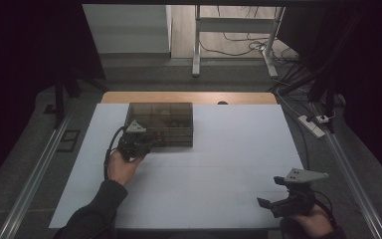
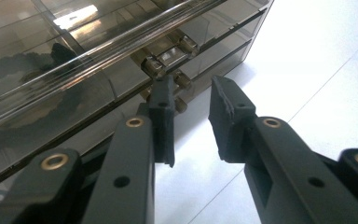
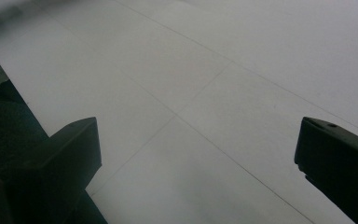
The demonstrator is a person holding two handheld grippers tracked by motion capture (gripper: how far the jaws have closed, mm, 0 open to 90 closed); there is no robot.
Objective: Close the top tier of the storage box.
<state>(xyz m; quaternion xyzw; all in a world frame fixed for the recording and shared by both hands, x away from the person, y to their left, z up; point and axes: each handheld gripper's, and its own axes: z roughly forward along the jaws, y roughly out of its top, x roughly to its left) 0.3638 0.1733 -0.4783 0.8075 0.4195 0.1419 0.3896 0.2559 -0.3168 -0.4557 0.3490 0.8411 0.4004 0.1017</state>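
Left tool (image 2: 192,116), jaws apart, at the front latch (image 2: 168,58) of the smoky compartment box (image 1: 160,123) directly ahead of it. Right tool (image 1: 271,191), jaws wide apart, over bare table (image 3: 214,84), well away.

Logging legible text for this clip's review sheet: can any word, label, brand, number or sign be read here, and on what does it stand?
None can be read in any view.
Smoky clear compartment box: no label or print; its latch is bare.
Left tongs, open at the latch: no marking on the black jaws.
Right tongs, open over the white table sheet: no marking; the sheet bears only faint lines.
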